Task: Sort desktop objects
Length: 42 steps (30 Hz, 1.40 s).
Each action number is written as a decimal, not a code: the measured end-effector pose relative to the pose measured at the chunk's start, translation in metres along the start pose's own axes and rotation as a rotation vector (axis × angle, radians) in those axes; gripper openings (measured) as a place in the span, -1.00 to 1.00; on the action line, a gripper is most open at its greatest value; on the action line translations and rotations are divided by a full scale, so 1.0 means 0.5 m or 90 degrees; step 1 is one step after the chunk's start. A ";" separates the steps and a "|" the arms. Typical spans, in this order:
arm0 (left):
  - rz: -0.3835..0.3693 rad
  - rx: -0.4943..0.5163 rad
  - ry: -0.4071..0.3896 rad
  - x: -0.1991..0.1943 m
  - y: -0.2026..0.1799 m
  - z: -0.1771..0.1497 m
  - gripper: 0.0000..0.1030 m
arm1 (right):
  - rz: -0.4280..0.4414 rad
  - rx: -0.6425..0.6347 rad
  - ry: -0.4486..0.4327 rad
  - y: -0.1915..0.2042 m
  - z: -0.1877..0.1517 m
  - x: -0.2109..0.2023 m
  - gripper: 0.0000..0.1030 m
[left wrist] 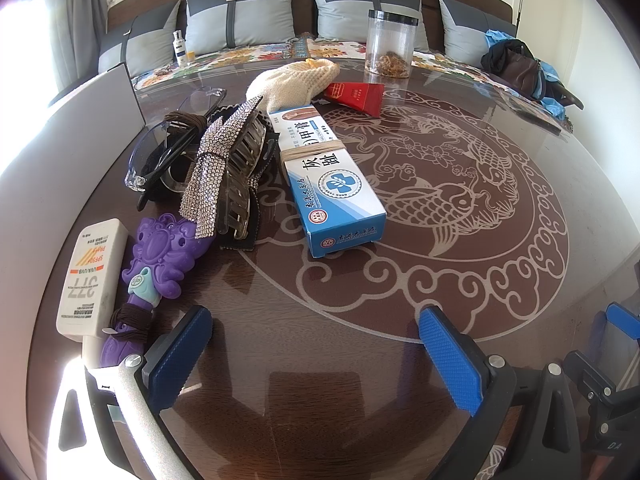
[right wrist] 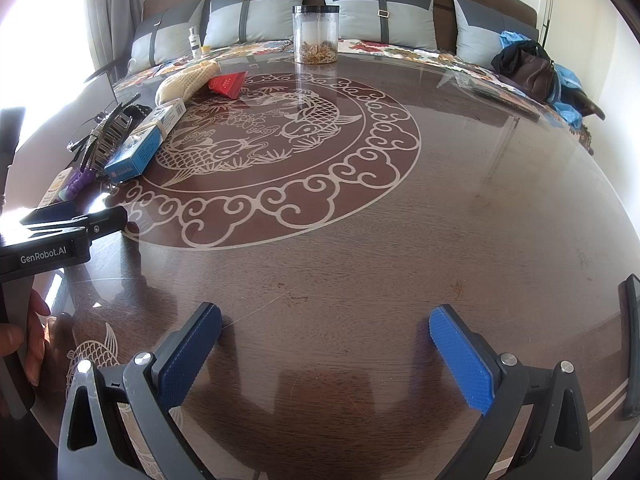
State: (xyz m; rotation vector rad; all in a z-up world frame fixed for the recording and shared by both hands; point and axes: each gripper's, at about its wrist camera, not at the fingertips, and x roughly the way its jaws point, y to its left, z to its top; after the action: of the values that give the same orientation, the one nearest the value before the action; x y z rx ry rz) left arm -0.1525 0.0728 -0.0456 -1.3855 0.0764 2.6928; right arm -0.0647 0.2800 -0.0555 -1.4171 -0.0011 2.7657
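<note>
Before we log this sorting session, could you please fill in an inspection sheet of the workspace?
Surface: dark brown glass-topped table with a pale fish-and-cloud pattern.
Job's things: blue and white carton, rhinestone hair clip, purple plastic comb, white sunscreen tube, clear-framed glasses, cream knitted pouch and red packet, all bunched at the left.
Clutter: clear black-lidded jar at the far edge.
Grippers: left gripper and right gripper open, holding nothing.
Cables: nothing seen.
Surroundings: grey cushions on a floral-covered sofa, dark bag.
</note>
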 end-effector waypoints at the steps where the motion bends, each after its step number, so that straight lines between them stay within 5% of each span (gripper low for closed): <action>1: 0.000 0.000 0.000 -0.001 0.000 -0.001 1.00 | 0.000 0.000 0.000 0.000 0.000 0.000 1.00; 31: 0.005 -0.002 0.002 -0.001 -0.002 -0.002 1.00 | 0.003 0.000 0.000 -0.001 -0.001 0.000 1.00; 35: -0.016 0.008 0.058 -0.032 -0.002 -0.033 1.00 | 0.003 0.000 0.000 -0.001 -0.001 0.000 1.00; 38: -0.056 -0.021 0.035 -0.096 0.037 -0.071 1.00 | 0.003 0.000 0.000 -0.001 -0.001 0.000 1.00; 42: -0.031 -0.076 -0.008 -0.147 0.123 -0.051 1.00 | 0.002 0.000 0.000 -0.001 -0.001 0.000 1.00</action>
State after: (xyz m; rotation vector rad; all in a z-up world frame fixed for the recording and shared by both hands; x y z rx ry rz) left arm -0.0972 0.0036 -0.0011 -1.3830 -0.1194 2.7058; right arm -0.0644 0.2804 -0.0557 -1.4198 0.0007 2.7686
